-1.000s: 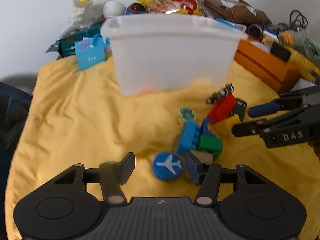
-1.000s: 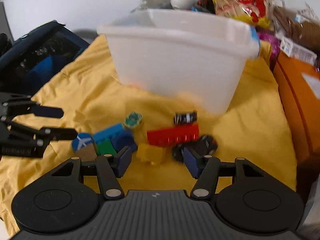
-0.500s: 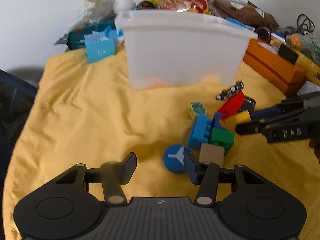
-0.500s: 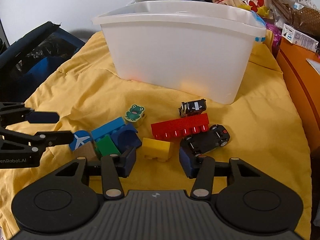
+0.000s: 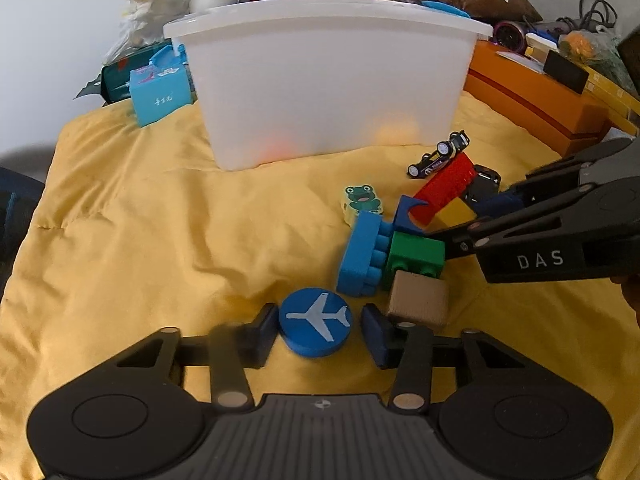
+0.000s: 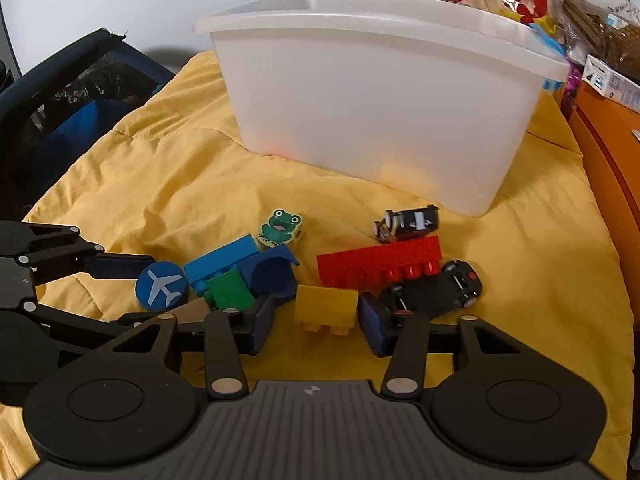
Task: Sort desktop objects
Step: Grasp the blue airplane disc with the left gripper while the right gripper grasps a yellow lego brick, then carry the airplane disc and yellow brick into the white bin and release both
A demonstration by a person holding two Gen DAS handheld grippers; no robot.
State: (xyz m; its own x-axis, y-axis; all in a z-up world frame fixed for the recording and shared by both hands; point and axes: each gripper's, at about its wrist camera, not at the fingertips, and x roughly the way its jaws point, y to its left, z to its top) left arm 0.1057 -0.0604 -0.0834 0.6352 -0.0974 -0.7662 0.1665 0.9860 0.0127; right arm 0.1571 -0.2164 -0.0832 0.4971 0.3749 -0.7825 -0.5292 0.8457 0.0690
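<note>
White plastic bin (image 5: 328, 92) is seen at back of the desk w/ toys in front; blue plane disc (image 5: 315, 327) is bracketed by closing left gripper (image 5: 318, 334), yellow brick (image 6: 326, 307) by closing right gripper (image 6: 316, 322), pads not yet touching either.

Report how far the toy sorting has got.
Done: faint orange and yellow shapes show through the white bin. In hand: left claw closing around the airplane disc; right claw closing around the yellow brick. Left: the other bricks, frog block, both cars.
</note>
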